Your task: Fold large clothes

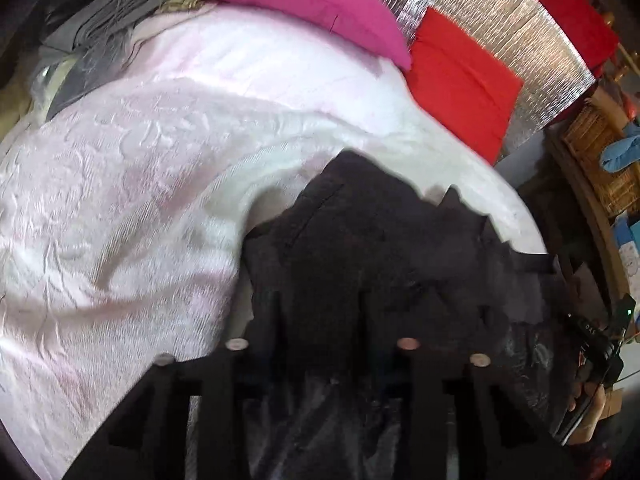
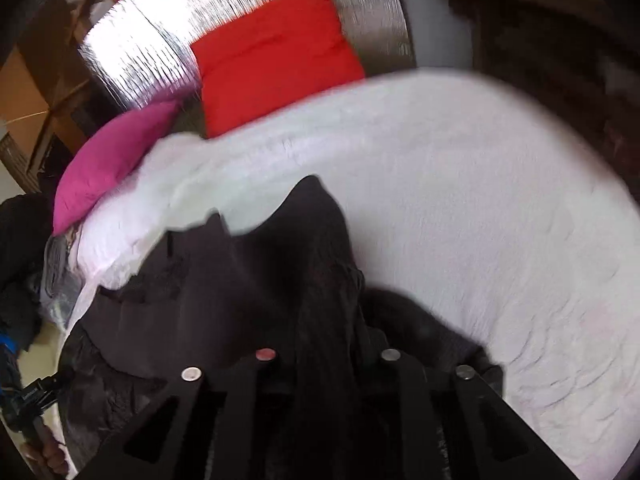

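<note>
A large dark garment (image 1: pixel 372 232) lies bunched on a pale pink bedspread (image 1: pixel 120 200). My left gripper (image 1: pixel 320 300) is shut on a fold of this dark garment, which hangs between its black fingers and hides the tips. In the right wrist view the same dark garment (image 2: pixel 240 280) drapes over my right gripper (image 2: pixel 324 320), which is shut on a ridge of the cloth. The bedspread (image 2: pixel 480 200) spreads to the right of it. The other gripper shows at the lower left edge (image 2: pixel 32 400).
A magenta pillow (image 1: pixel 304 4) and a red pillow (image 1: pixel 460 80) lean against a silver quilted headboard (image 1: pixel 520 32). Grey clothes (image 1: pixel 100 32) are piled at the bed's far left. Wicker shelves (image 1: pixel 592 148) stand to the right of the bed.
</note>
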Tool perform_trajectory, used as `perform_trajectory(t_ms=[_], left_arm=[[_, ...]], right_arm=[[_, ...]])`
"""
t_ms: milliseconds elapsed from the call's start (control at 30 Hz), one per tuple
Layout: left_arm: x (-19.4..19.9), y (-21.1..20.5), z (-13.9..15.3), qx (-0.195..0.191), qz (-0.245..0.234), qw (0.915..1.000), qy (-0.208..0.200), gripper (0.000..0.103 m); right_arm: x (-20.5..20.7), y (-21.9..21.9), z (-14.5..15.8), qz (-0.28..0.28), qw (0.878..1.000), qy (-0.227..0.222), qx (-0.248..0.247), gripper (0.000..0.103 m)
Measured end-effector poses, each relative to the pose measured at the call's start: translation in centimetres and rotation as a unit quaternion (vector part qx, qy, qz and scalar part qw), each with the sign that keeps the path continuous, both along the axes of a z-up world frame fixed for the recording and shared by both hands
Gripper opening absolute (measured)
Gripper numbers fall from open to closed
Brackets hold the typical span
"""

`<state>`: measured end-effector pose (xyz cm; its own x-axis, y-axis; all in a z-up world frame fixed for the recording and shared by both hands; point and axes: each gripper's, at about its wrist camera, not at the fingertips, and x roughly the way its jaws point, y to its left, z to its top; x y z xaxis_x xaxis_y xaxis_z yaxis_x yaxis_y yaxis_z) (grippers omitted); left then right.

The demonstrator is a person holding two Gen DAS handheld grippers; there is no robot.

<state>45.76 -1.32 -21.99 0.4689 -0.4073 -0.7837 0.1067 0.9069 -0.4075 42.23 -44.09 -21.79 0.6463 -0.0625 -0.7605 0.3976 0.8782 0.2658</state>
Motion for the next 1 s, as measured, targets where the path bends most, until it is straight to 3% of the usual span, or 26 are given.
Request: perform_trajectory(t_ms=[100,200,267,367,433,500,567,667,733,867,933,1000], left_arm=[[0.2,-0.3,1.8,-0.018,0.000,0.9988,-0.045,0.021],[0.2,-1.3,2.9,-0.004,0.007,0.9955,-0.095,0.021],[0.8,-1.7,2.4,0.010,0.014,0.9944,-0.105,0.023],[2.5,-1.4,-0.5,0.019,0.035,0.9975,-0.058,0.027],[3.1,-0.9,-1.9,0.018,0.051,0.9979,-0.036,0.036],[3.7,-0.3,-3.4,0.015,0.062,0.9979,-0.005,0.037],[3.4,-0.1,-3.4,0.016,0.068,0.9975,-0.010,0.038],[2.6,-1.0,-2.8,0.068,0.072,0.9948,-0.021,0.046],[2.2,-1.2,-2.7,0.094,0.080,0.9922,-0.022,0.059],[1.4,-1.5,-2.7,0.110,0.064,0.9916,-0.020,0.061],[0.9,-1.8,-3.0,0.130,0.055,0.9897,-0.021,0.061],[0.7,-2.0,-3.2,0.136,0.049,0.9893,-0.023,0.054]], right_arm=[[-0.7,0.4,2.1,-0.020,0.998,-0.045,-0.027,0.016],[-1.0,0.6,3.4,-0.041,0.994,-0.082,-0.059,0.016],[-1.0,0.5,3.6,-0.056,0.991,-0.094,-0.072,0.016],[-0.2,-0.6,1.3,-0.084,0.990,-0.079,-0.076,0.016],[0.1,-2.4,-1.1,-0.097,0.993,-0.058,-0.027,0.016],[-0.1,-4.7,-3.4,-0.110,0.992,-0.044,0.050,0.017],[-0.5,-6.0,-4.4,-0.119,0.986,-0.049,0.104,0.023],[-1.2,-6.2,-4.2,-0.110,0.984,-0.067,0.125,0.042],[-1.6,-6.2,-3.5,-0.114,0.983,-0.070,0.128,0.078],[-2.9,-6.0,-1.0,-0.110,0.981,-0.105,0.119,0.082],[-2.2,-5.5,0.2,-0.091,0.988,-0.084,0.097,0.082],[-1.3,-4.9,0.2,-0.065,0.994,-0.048,0.078,0.082]])
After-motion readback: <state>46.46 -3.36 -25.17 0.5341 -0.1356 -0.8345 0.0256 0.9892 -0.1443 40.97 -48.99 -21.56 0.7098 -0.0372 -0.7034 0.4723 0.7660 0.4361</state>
